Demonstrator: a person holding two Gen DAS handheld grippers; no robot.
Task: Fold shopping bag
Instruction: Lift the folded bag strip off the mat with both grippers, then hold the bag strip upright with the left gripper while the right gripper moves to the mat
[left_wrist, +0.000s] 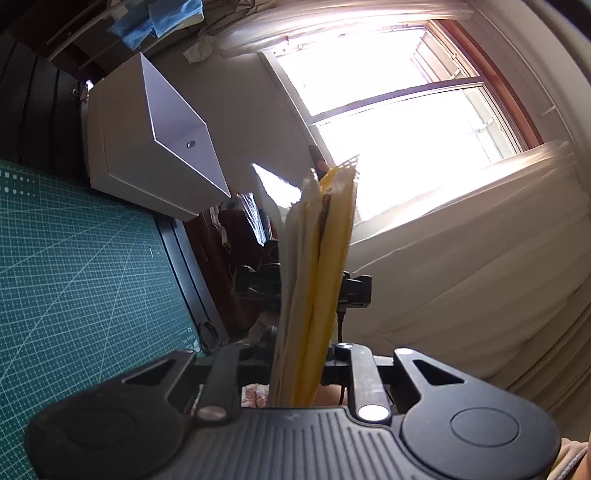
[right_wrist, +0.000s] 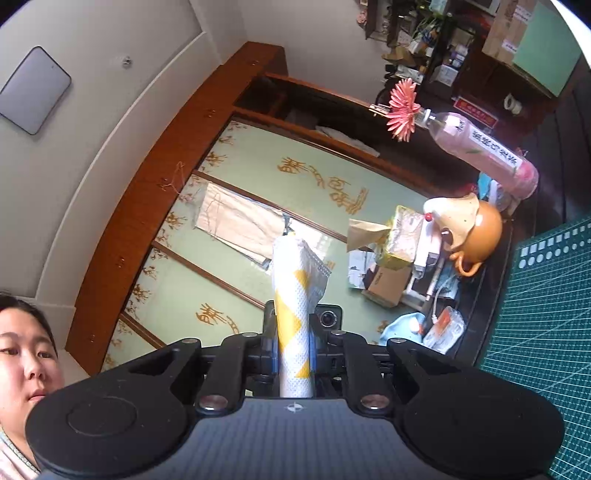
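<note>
Ribbed black left claw (left_wrist: 301, 314) and right claw (right_wrist: 293, 343) both clench the pleated, white-and-yellow shopping bag (right_wrist: 293, 295).

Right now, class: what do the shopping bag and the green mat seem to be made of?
Shopping bag: probably thin non-woven fabric, matte, with a fine dotted texture, printed yellow on white; it bunches softly.
Green mat: looks like a rubbery plastic cutting mat, flat and matte, printed with a white grid.
</note>
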